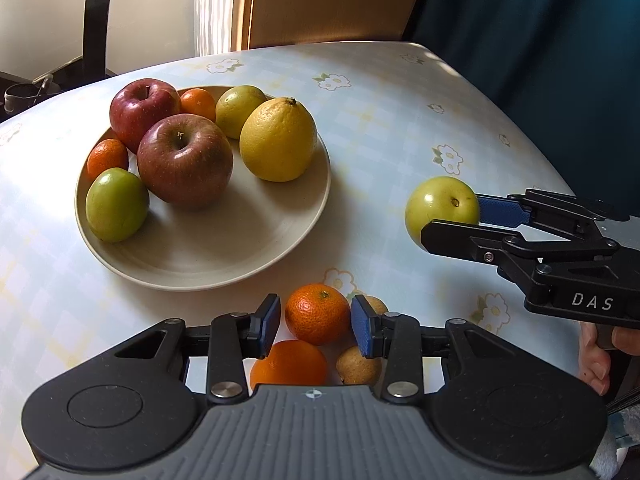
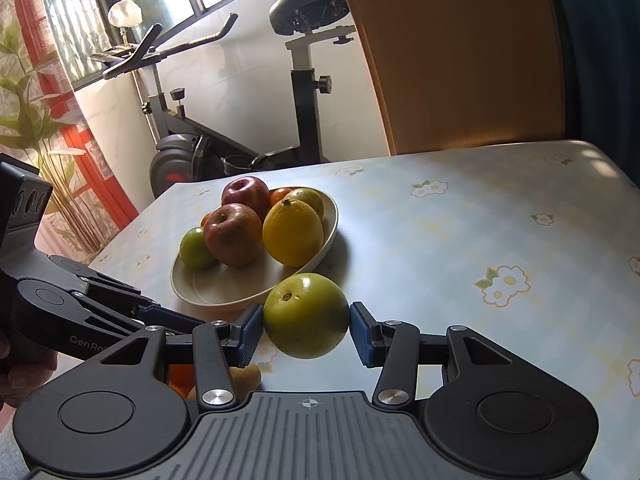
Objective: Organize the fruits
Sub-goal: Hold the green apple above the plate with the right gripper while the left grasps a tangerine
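In the left wrist view my left gripper point(image 1: 316, 326) is open just above a tangerine point(image 1: 318, 314) on the table. The tangerine shows between the fingertips, with a slim gap at the left pad. A second orange point(image 1: 288, 362) and two small brownish fruits point(image 1: 358, 366) lie beside it. My right gripper point(image 1: 452, 220) point(image 2: 306, 332) is shut on a green fruit point(image 1: 440, 204) point(image 2: 306, 316), to the right of the beige plate point(image 1: 192, 276) point(image 2: 224, 292). The plate holds two red apples point(image 1: 184, 160), a lemon point(image 1: 278, 140), two green fruits and two tangerines.
A flowered cloth covers the table point(image 1: 400, 120). Past its far edge stand an exercise bike point(image 2: 240, 120) and a wooden chair back point(image 2: 460, 60). A person's hand point(image 1: 596, 356) holds the right gripper's handle. Bare cloth lies between the plate and the green fruit.
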`<state>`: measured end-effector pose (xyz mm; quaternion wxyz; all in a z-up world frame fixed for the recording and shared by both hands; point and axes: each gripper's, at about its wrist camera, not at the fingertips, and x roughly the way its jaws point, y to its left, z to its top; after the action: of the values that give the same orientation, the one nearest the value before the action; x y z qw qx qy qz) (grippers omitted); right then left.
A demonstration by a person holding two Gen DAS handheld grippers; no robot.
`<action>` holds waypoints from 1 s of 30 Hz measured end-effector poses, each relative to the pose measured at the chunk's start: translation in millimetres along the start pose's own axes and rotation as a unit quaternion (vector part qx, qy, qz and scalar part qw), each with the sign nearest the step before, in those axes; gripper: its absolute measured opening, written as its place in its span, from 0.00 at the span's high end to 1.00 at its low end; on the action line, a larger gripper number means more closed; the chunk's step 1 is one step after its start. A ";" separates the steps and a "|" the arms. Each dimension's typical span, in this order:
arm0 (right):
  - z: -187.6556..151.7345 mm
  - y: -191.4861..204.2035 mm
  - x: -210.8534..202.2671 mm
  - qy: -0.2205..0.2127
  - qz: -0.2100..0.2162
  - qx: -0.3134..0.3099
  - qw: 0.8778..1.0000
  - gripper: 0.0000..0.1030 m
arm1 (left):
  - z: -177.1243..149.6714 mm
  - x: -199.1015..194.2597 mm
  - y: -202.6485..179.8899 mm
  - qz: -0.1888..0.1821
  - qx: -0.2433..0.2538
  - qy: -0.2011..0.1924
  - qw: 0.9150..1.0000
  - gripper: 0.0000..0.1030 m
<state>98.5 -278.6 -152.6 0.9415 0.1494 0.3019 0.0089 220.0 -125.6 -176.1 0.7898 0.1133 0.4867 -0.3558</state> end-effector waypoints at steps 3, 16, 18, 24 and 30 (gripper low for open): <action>-0.6 -1.0 0.7 0.001 0.000 0.003 1.000 0.58 | 1.5 2.0 1.3 -0.003 -0.010 0.002 1.000 0.60; -2.7 -2.5 1.2 0.000 0.003 0.009 1.000 0.58 | -1.5 -4.0 -0.6 -0.004 -0.003 -0.020 1.000 0.62; -2.0 -2.2 2.1 0.001 0.005 0.007 1.000 0.58 | -1.2 -12.9 3.2 -0.009 -0.013 -0.035 0.999 0.62; 6.6 4.6 10.1 0.006 0.016 -0.009 1.000 0.58 | 0.7 -45.7 22.1 0.012 -0.034 -0.086 0.996 0.62; 23.2 17.2 20.6 0.005 0.024 -0.038 0.999 0.58 | 13.1 -67.6 54.0 0.040 -0.090 -0.131 0.986 0.62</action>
<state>129.9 -266.3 -141.4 0.9445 0.1205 0.3024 0.0441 246.8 -63.0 -121.2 0.8672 0.0129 0.4042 -0.2906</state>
